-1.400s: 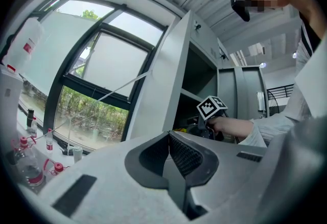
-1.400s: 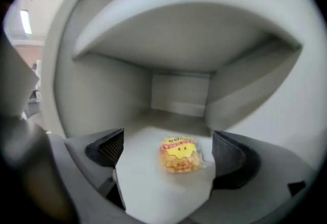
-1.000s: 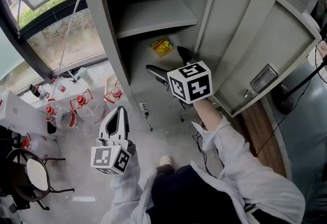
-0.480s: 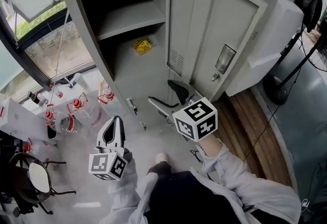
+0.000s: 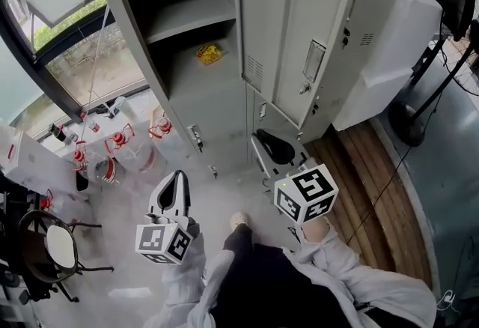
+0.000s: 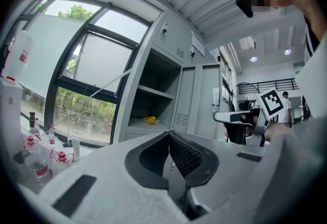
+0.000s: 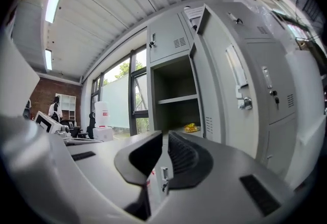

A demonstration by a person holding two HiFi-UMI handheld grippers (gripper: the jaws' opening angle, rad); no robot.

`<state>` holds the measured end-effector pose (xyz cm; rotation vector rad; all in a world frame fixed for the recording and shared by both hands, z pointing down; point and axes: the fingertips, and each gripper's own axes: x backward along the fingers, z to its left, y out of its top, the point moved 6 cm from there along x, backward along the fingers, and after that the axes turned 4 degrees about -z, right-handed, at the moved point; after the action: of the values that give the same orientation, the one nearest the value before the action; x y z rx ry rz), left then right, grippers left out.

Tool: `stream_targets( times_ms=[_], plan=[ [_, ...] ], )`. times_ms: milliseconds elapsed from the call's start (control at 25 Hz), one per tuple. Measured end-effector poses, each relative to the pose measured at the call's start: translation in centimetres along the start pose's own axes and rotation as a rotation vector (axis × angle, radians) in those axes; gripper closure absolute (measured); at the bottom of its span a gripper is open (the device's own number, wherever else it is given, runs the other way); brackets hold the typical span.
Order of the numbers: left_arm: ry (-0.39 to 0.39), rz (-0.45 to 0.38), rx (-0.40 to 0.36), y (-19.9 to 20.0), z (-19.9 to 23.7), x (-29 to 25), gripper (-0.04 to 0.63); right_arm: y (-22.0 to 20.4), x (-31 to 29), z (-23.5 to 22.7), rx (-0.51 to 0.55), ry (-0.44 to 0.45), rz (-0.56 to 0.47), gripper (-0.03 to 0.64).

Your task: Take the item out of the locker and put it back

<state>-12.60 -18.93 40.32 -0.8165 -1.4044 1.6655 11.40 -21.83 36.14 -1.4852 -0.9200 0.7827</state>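
Locker (image 5: pixel 132 27) open, door (image 5: pixel 299 34) swung out to the right; yellow item (image 5: pixel 209 54) lies on the lower shelf inside, well apart from both grippers; left gripper (image 5: pixel 177 177) held low before the locker, jaws closed tip to tip, empty; right gripper (image 5: pixel 273 148) below the door, jaws just been closing, now nearly together, nothing between them.

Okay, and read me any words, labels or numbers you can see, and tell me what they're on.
No text here is readable.
Yellow packet in the locker: printed, too small to read.
White container: red label, blurred.
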Motion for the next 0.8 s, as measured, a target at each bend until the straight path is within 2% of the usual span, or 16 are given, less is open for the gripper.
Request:
stream_targets(
  times_ms=[80,360,480,800],
  plan=[
    [-0.006,-0.010,-0.005,-0.1,-0.5,0.5,0.588,-0.1,0.7,0.1,0.020,-0.021,-0.024,0.617],
    [-0.001,-0.027,-0.047,-0.8,-1.0,1.4,0.588,-1.9,3.0,0.6,0.103,-0.090,0.004,0.617],
    [-0.009,-0.032,-0.066,-1.0,-1.4,1.4,0.588,-2.9,3.9,0.2,0.083,-0.095,0.029,0.618],
    [-0.064,-0.024,-0.046,-1.7,-2.5,1.4,0.588,-3.0,4.8,-0.2,0.064,-0.066,0.047,0.618]
  ],
)
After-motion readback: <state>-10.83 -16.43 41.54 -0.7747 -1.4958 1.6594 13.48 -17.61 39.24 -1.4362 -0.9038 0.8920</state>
